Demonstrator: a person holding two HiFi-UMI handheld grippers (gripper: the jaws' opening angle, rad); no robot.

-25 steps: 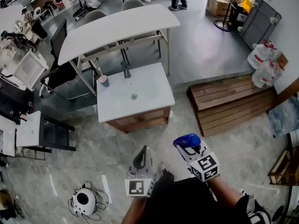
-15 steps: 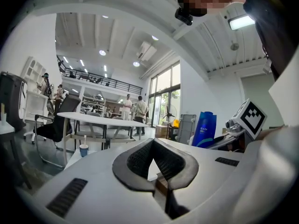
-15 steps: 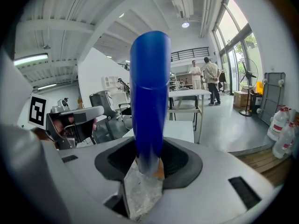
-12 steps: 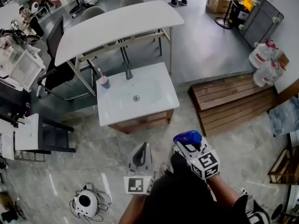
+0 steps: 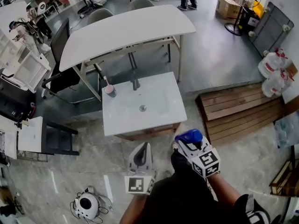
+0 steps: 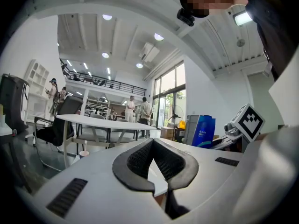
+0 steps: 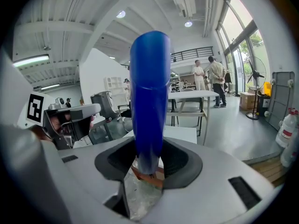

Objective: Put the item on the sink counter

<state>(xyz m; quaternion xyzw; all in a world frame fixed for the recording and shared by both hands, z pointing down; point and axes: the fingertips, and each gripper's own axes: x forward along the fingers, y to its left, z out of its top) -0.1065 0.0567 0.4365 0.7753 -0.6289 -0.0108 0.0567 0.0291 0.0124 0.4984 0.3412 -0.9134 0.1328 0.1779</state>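
Across open floor (image 5: 96,150) from the sink counter (image 5: 122,119), the right gripper (image 5: 188,145) pinches a blue bottle (image 5: 188,136) — left gripper (image 5: 143,152) jaws pressed together, empty.

Right gripper (image 7: 148,161): jaws clamped on blue item (image 7: 149,92), pads at its lower end. Item upright, rounded top, fills centre of view. Floor visible thru gap below jaws. Left gripper (image 7: 91,109): at left, marker cube facing cam. Low white desk (image 7: 183,133): just behind item. Long white desk (image 7: 194,95): farther back. Two persons (image 7: 209,80) standing beyond it. Fan (image 7: 256,85) and water jugs (image 7: 288,129): right edge.
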